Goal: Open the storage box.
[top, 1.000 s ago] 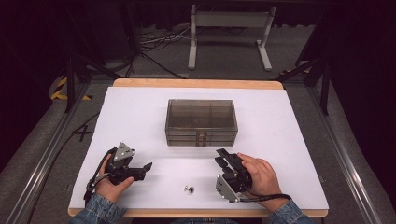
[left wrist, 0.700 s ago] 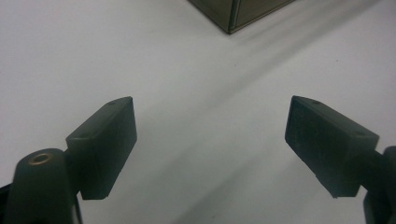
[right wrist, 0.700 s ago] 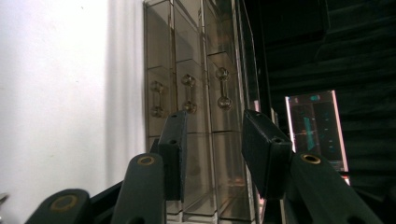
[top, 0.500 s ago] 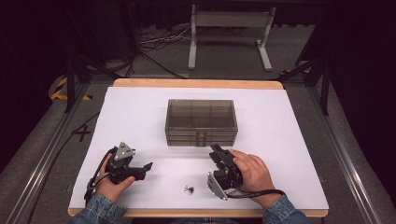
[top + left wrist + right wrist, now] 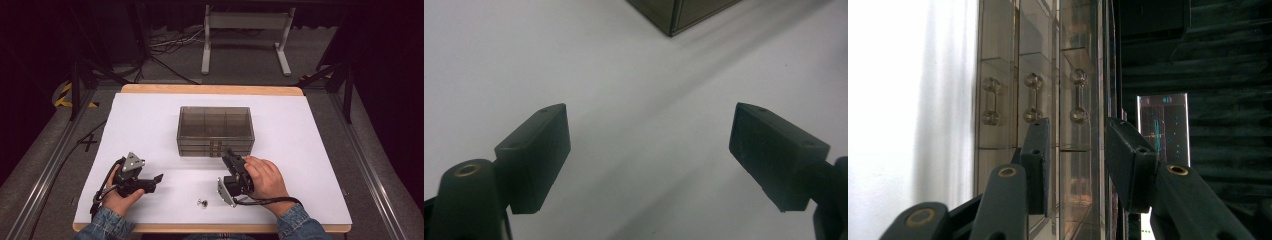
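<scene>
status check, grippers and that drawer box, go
Left gripper open, empty, resting on white table. Right gripper open at smoky clear plastic drawer box, jaws just closing, lined up with a drawer handle, not gripping. Small metal screw lies clear.

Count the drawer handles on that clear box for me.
3 handles on the clear drawer box, seen in the right gripper view: the lowest drawer's nearest the table, the middle one's, the top one's. None looks hidden.
</scene>
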The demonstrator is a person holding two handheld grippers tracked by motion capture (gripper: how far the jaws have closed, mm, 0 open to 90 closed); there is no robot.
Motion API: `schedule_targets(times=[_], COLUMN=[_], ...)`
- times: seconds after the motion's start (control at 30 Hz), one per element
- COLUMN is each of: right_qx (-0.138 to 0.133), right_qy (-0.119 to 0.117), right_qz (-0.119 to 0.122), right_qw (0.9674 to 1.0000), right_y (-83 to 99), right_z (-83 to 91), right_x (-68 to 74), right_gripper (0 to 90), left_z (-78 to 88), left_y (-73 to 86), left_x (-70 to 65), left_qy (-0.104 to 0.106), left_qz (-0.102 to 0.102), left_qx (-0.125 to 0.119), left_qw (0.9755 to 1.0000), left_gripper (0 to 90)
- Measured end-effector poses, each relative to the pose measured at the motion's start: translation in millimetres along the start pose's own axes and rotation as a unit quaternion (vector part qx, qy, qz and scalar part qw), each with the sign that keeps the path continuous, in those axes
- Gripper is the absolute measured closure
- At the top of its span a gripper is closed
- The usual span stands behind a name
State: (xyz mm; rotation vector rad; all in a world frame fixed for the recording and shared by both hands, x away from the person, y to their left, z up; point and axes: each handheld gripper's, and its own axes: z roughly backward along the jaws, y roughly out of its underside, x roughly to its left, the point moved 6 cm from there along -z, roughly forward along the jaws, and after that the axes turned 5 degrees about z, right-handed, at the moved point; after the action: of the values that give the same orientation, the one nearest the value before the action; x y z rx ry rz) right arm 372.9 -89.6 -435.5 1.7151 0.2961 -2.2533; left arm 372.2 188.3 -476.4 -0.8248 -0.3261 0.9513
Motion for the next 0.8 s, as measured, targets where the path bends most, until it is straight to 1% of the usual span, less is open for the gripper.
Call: schedule_targets(times=[0.13, 0.23, 0.33, 0.53, 0.63, 0.8], right_qx=[0.004, 0.014, 0.017, 0.024, 0.025, 0.026], right_qy=[0.003, 0.010, 0.017, 0.021, 0.022, 0.023], right_qz=[0.004, 0.015, 0.014, 0.020, 0.023, 0.026], right_qw=[1.0000, 0.9997, 0.9996, 0.9993, 0.9992, 0.9991], right_y=[0.0, -0.6, -1.6, -3.3, -4.8, -6.5], right_z=[-4.6, -9.1, -12.7, -18.8, -21.2, -25.2], right_x=[-0.3, -1.0, -2.5, -3.1, -3.0, -3.1], right_gripper=[64.9, 66.1, 67.1, 69.3, 71.2, 73.3], left_z=[-0.1, 0.0, -0.3, -0.5, -1.0, -1.0], left_y=[0.1, 0.2, 0.2, 0.7, 0.7, 0.9], left_x=[0.1, 0.0, 0.2, -0.2, -1.0, -1.0], left_qy=[0.000, 0.000, 0.000, 0.001, 0.006, 0.004], left_qz=[0.000, -0.001, -0.003, -0.003, -0.003, -0.003], left_qx=[0.001, 0.001, 0.002, 0.005, 0.004, 0.005], left_qw=[1.0000, 1.0000, 1.0000, 1.0000, 1.0000, 1.0000], left_gripper=[17.3, 17.4, 17.3, 17.3, 16.9, 16.8])
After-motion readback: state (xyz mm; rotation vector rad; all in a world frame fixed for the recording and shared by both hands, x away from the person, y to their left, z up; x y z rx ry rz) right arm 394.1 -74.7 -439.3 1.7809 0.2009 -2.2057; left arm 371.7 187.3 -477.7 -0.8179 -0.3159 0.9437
